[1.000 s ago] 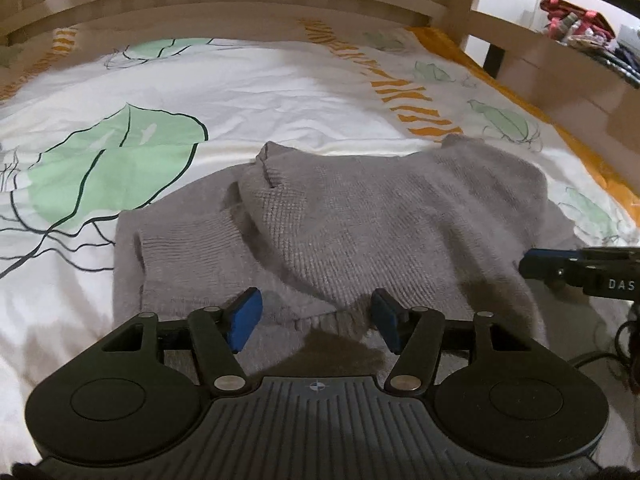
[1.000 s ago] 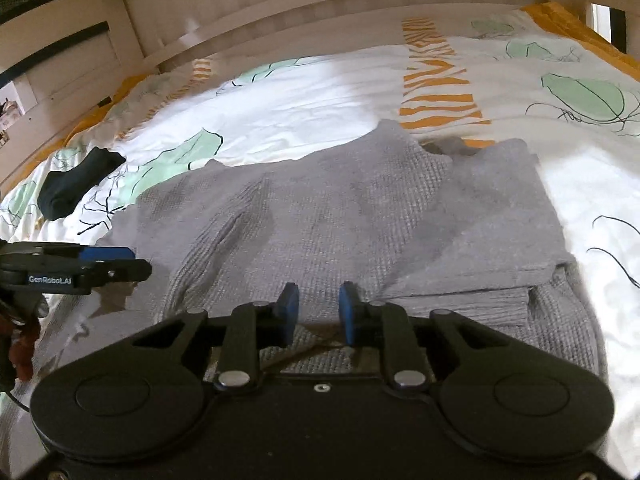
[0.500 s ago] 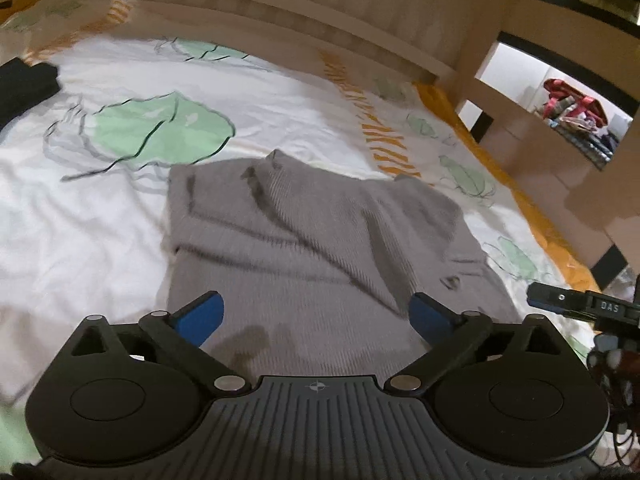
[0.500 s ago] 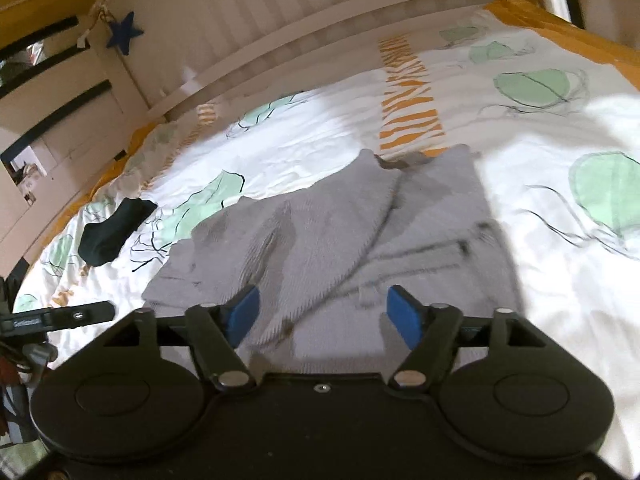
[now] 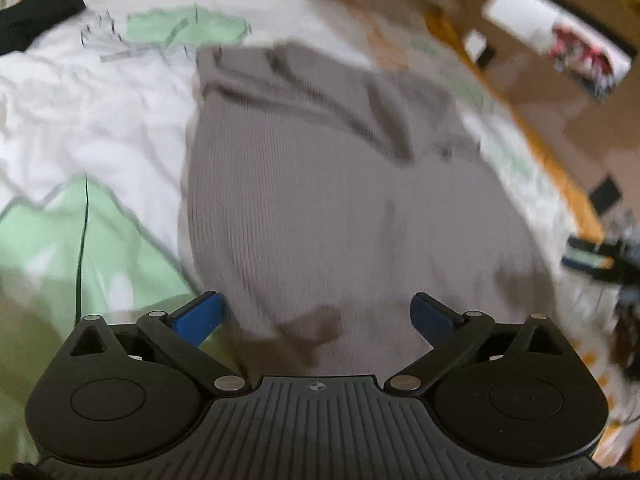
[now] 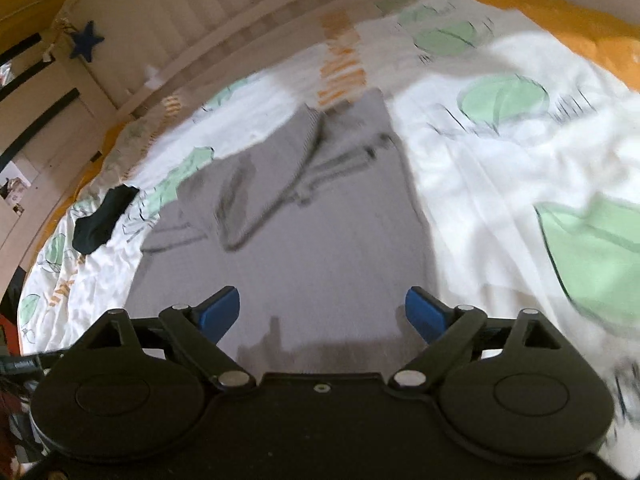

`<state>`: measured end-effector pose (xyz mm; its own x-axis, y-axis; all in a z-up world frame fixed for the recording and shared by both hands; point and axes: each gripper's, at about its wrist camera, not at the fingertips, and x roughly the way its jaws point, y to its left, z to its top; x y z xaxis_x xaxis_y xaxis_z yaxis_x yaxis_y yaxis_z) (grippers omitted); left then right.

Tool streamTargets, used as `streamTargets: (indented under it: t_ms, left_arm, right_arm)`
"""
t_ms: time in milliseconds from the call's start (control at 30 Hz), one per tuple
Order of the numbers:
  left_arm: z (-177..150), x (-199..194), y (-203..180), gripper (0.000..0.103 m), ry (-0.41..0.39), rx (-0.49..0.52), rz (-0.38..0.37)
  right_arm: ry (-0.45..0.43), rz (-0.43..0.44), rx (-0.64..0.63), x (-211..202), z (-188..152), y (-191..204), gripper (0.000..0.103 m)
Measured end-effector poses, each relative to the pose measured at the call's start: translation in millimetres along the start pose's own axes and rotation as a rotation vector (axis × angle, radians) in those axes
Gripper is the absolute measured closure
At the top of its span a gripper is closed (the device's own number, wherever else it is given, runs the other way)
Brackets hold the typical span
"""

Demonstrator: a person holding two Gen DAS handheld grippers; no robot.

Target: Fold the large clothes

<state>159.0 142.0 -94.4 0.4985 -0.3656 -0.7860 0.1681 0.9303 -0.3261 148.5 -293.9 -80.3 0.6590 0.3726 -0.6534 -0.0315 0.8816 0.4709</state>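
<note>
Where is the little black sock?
The black sock lies on the leafy bedsheet, far left in the right wrist view, just beyond the grey sweater and apart from it.

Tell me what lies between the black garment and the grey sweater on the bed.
Only bare leaf-print bedsheet separates the black garment from the grey sweater; the right wrist view shows it best.

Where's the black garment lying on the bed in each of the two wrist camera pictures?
Left wrist: black garment in the top left corner, partly cut off by the edge.
Right wrist: black garment at the left, mid-height, left of the sweater.
Shared landmark: the grey sweater, centre of both views just beyond the fingers.
</note>
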Motion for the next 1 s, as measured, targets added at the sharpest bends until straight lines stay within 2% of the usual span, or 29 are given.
streamTargets:
  t_ms: [133, 333, 600, 733, 800, 900, 1000]
  left_arm:
    - [-19.5, 2.4, 0.5, 0.001, 0.091, 0.064, 0.052]
    - [-26.4, -9.4, 19.3, 0.001, 0.111, 0.02, 0.078]
    - [-34.6, -28.5, 34.0, 0.002, 0.029, -0.119, 0.111]
    - [-33.9, -41.6, 42.3, 0.005, -0.027, -0.2, 0.09]
    - [-28.8, -47.5, 38.9, 0.005, -0.054, -0.229, 0.051]
    - [-17.8, -43.2, 25.3, 0.005, -0.074, -0.203, -0.001]
    - [-6.9, -24.5, 12.6, 0.005, -0.065, -0.138, 0.008]
  right_arm:
    - [0.02, -0.013, 0.038, -10.2, -14.4, -11.6, 0.011]
    - [0.042, -0.001, 0.037, -24.1, -26.1, -15.8, 0.011]
    - [0.124, 0.019, -0.01, -29.9, -36.3, -13.9, 0.01]
    - [0.129, 0.025, -0.003, -31.8, -37.7, -15.6, 0.011]
    - [0.133, 0.021, -0.003, -31.4, -38.3, -15.0, 0.01]
    - [0.148, 0.015, -0.016, -27.1, -38.8, -11.9, 0.007]
    - [0.157, 0.013, -0.024, -24.8, -38.7, -9.8, 0.006]
